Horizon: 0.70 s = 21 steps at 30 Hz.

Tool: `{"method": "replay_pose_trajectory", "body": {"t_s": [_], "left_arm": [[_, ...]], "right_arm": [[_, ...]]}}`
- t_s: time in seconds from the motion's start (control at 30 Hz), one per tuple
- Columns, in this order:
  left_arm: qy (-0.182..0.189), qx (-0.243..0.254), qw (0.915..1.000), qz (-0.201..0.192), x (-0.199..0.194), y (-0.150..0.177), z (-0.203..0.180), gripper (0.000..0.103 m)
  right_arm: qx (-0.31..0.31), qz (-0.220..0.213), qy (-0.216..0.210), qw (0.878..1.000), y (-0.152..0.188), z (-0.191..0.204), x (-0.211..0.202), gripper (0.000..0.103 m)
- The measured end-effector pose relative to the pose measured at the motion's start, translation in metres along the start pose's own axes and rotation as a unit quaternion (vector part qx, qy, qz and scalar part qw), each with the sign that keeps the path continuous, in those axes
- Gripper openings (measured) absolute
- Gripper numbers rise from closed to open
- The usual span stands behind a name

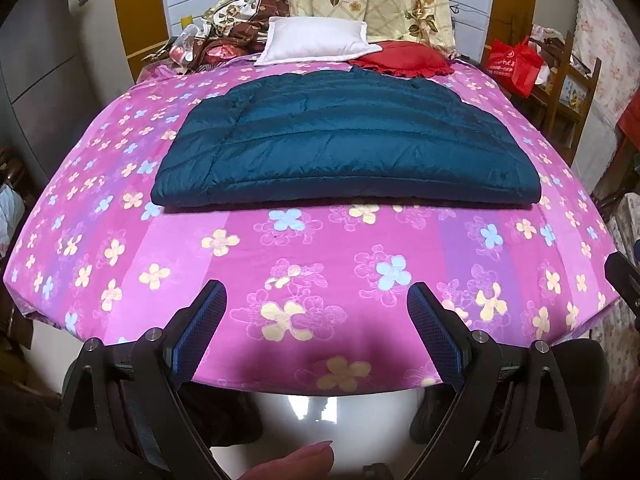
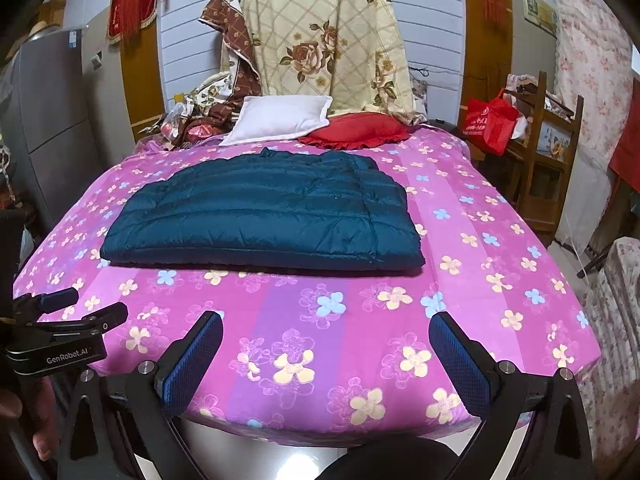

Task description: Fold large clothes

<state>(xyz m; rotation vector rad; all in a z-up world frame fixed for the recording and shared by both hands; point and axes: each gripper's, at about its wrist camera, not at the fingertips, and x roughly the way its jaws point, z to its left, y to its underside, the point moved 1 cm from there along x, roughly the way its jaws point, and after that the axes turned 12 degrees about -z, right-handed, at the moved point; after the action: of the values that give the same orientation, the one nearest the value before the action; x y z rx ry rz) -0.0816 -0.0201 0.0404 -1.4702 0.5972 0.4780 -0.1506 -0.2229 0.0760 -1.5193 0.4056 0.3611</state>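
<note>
We've got both tools held back at the foot of the bed. Our left gripper [image 1: 316, 304] has its jaws spread wide, blue pads [image 1: 200, 328] facing each other across bare sheet, nothing between them. The right gripper [image 2: 326, 338] is the same story: jaws wide apart, empty, hanging over the near edge of the bed. In the right wrist view we can see the left gripper [image 2: 60, 320] off to the left, side on, just beside the bed's corner; from the left wrist view a sliver of the right gripper [image 1: 624, 280] peeks in at the right edge.

Out past the fingers, there's the pink flowered sheet [image 1: 320, 248], covering the whole bed [image 2: 520, 264]. Lying on it, well apart from both grippers, is the dark teal puffer jacket [image 1: 344, 152], seen again in the right view [image 2: 264, 220]. It's flat, in a broad rectangular bundle with a straight, doubled edge facing us, sitting around the middle of the bed.

Beyond the jacket, at the head end, a white pillow [image 1: 316, 42] and a red cushion [image 1: 404, 64] rest side by side, touching. Behind them a cream quilt [image 2: 324, 36] with brown roses stands heaped against the wall. Off to the right, a red bag [image 2: 492, 124] sits on wooden furniture beside the bed.
</note>
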Motion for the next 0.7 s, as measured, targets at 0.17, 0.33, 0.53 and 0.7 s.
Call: {"method": "replay_pose_trajectory", "body": {"t_s": [0.17, 0.33, 0.53, 0.7], "left_arm": [[0.001, 0.0, 1.0, 0.0, -0.0005, 0.0002, -0.0015, 0.092], [0.001, -0.001, 1.0, 0.001, -0.0008, 0.0004, -0.0019, 0.092], [0.004, -0.003, 1.0, 0.005, 0.0002, -0.0012, -0.0011, 0.092], [0.003, -0.011, 0.9999, 0.004, 0.0011, -0.001, 0.0002, 0.092]], "right_arm": [[0.001, -0.002, 0.002, 1.0, -0.0003, -0.0004, -0.0003, 0.102], [0.002, -0.002, 0.002, 1.0, 0.0002, -0.0036, -0.0008, 0.102], [-0.003, 0.001, 0.004, 1.0, 0.0004, -0.0035, -0.0007, 0.102], [0.008, -0.005, 0.01, 1.0, -0.002, -0.0078, -0.0021, 0.102]]}}
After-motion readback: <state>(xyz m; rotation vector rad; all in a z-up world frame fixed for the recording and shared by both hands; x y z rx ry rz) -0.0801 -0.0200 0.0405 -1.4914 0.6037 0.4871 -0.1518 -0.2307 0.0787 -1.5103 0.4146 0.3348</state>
